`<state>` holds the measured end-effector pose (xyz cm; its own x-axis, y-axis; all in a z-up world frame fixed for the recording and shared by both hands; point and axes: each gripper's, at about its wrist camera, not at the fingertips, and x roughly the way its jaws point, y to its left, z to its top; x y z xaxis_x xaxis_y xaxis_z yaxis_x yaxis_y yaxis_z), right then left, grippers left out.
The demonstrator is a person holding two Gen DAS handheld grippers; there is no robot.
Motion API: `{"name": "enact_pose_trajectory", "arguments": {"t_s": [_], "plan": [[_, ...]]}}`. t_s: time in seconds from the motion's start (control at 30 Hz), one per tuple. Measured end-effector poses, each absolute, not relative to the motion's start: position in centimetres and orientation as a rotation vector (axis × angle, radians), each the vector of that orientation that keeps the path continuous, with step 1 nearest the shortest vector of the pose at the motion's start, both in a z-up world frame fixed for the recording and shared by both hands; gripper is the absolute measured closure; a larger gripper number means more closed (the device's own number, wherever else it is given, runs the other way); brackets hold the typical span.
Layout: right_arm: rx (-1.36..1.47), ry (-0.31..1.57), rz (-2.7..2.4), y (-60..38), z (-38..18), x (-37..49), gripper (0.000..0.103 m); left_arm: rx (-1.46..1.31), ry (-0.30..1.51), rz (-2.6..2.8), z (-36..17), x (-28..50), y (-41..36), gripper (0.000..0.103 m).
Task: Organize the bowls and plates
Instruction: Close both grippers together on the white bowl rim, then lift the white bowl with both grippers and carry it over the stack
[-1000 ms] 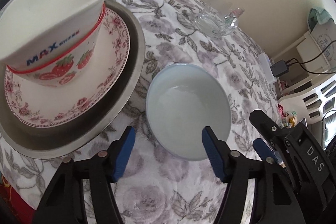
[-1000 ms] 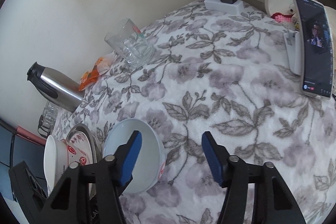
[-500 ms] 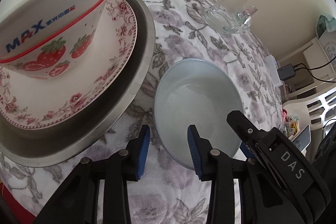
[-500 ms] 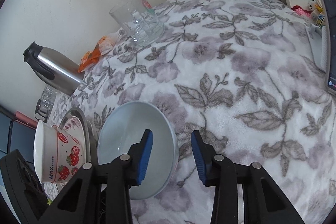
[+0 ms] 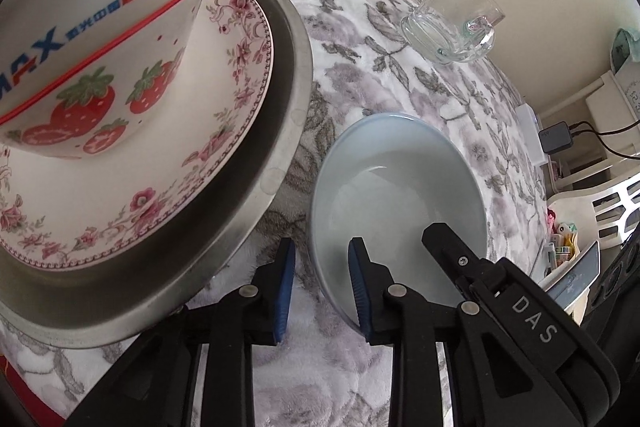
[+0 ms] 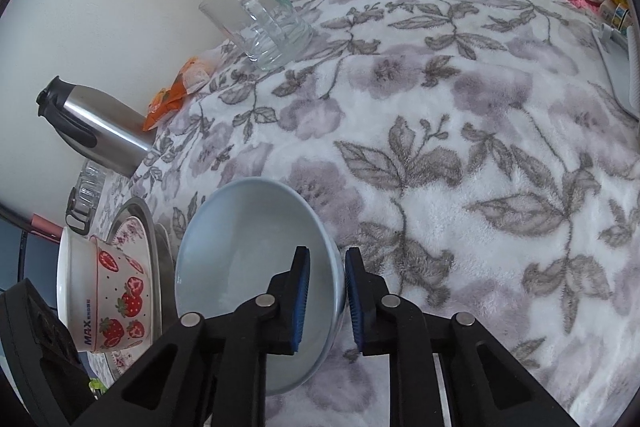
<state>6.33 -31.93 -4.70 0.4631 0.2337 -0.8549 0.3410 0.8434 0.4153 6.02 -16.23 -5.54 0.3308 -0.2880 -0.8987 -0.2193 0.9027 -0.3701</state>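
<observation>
— Two grippers meet on one pale blue bowl. How do they stand?

— The left gripper has its blue pads on both sides of the near rim, one inside the bowl and one outside at 9 o'clock. Its jaws have just been closing, and if the pads already press the wall cannot be told. The right gripper has also just been closing, and it pinches the opposite rim between its pads.

— Where is this bowl, and what is inside?

— It sits on the fluffy floral cloth, and it is smooth, round, glossy and empty. At 9 o'clock from it lies a wide metal tray. The tray holds a plate with pink flowers, and on the plate stands a white strawberry bowl.

— And farther away?

— One clear glass mug stands at 12 o'clock, empty, with a steel flask at 10 o'clock.
</observation>
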Motion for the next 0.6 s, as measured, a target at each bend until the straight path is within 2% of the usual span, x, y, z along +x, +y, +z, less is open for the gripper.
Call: {"name": "enact_pose_trajectory", "arguments": {"t_s": [0.1,0.43,0.6], "plan": [[0.605,1.116,-0.077,-32.01,-5.09,6.28,0.091,-0.469,1.25,-0.048,-5.69,6.26,-16.33,0.075],[0.622,1.111,-0.071,-32.15,-5.42,6.07,0.091,-0.475,1.247,-0.068,-6.13,6.64,-16.47,0.075],[0.63,1.111,-0.065,-32.19,-5.3,5.94,0.092,-0.475,1.246,-0.086,-6.02,6.73,-16.53,0.084]]}}
